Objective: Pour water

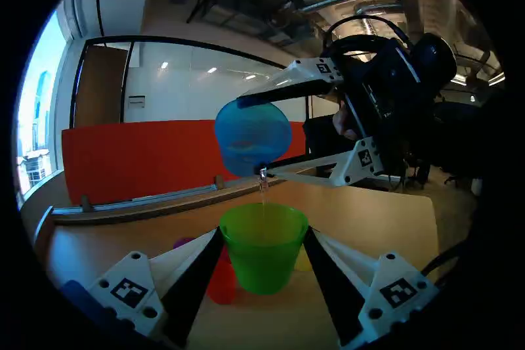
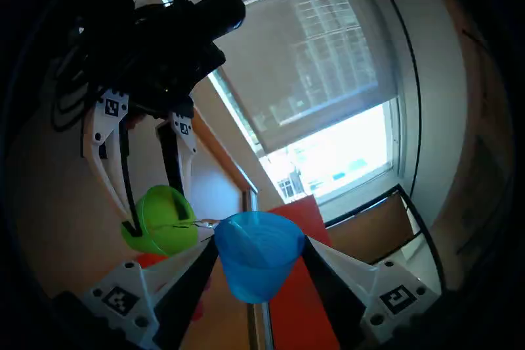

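Wood table point(image 1: 367, 212), red partition point(image 1: 144, 159), bright win. point(image 2: 338, 159)

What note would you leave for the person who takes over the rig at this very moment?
Left claw: shut on the upright green plastic cup.
Right claw: shut on the translucent blue plastic cup, tilted above the green one.
Done: both cups are gripped; a thin stream of water falls from the blue rim into the green cup.
Left: finish the pour, bring the blue cup upright, set both cups down.
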